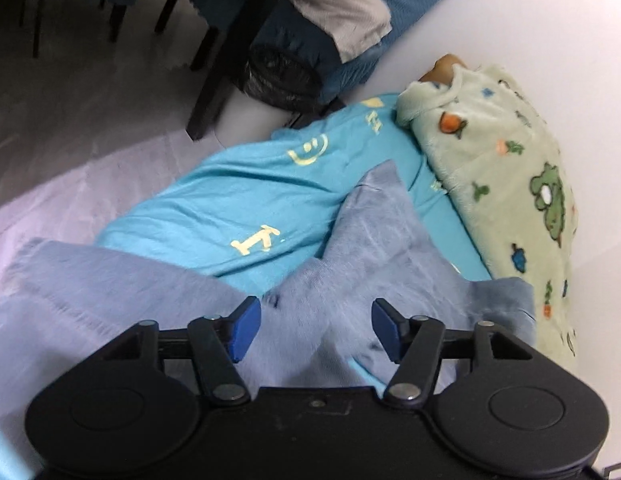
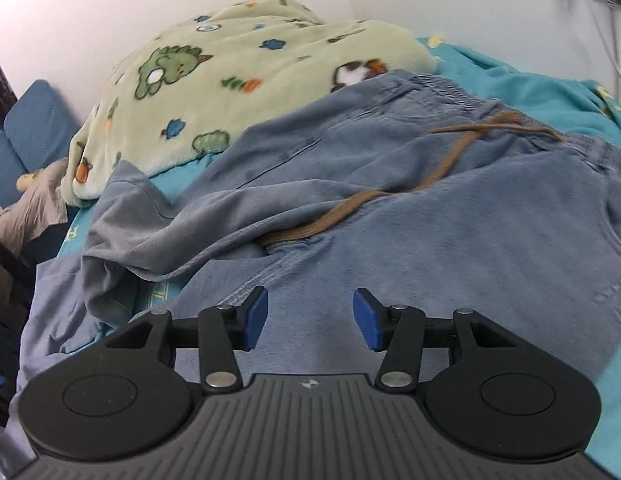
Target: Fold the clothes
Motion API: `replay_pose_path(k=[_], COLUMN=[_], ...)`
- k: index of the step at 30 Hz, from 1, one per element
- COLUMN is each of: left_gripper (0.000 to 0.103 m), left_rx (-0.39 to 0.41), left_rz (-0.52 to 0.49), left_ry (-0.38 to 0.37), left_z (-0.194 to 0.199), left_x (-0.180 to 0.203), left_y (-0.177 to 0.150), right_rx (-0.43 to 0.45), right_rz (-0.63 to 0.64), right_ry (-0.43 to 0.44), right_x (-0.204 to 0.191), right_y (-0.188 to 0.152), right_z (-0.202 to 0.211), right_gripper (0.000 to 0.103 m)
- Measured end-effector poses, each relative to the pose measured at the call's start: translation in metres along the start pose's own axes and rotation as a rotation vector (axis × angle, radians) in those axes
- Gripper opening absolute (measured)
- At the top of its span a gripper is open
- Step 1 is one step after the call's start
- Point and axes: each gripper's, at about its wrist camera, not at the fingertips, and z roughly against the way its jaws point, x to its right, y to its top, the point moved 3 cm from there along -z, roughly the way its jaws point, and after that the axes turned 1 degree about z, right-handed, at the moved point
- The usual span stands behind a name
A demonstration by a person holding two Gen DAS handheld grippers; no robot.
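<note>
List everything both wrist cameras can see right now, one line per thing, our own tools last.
denim trousers: one, faded blue, spread in front of both tools, partly folded.
drawstring: one, brown, lying loose across the trousers' waistband.
turquoise garment: one, with pale yellow prints, under the trousers.
fleece garment: one, pale green with dinosaur and cloud prints, bunched by the wall beyond the trousers.
blue cushions: two at least, by the wall in the right wrist view.
grey cloth: one, lying on a blue cushion.
dark furniture legs: several, on the floor, upper left of the left wrist view.
left tool: open, above the trousers, nothing between its pads.
right tool: open, above the trousers, empty.
</note>
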Motion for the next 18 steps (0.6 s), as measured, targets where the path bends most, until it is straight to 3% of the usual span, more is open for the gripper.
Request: replay_pose_path(k=[2,6,8,10,14,18], left_gripper=[0.05,0.016,0.012,0.01,0.009,0.009], left_rx=[-0.016,-0.05,-0.028,0.026,0.205,0.4], left_rz=[-0.026,-0.098,-0.126,-0.138,-0.06,0.036], left_ry=[-0.017,-0.041,-0.06,-0.071,-0.154,-0.114], left_z=[-0.016,-0.029,-0.027,-0.019,0.019,0.057], left_x=[0.0,0.011,0.015,0.017,0.015,-0.008], left_y=[0.001,-0.003,-0.002,0.002,0.027,0.054], right_rx=[-0.01,-0.01,-0.014,-0.03,-0.043,-0.045], right_rz=[-0.014,0.007,0.024,0.021,0.041,0.045], right_ry=[0.024,0.048,0.054,0.059,0.045,0.025], right_x=[-0.005,-0.021,-0.029,-0.036,-0.038,-0.038], right_y=[0.001,-0.002,-0.006,-0.007,-0.009,-0.01], right_z=[-0.006,-0.005,-0.007,-0.015,-0.017,-0.013], right_gripper=[0.052,0.052,0.052,0.052,0.052,0.052])
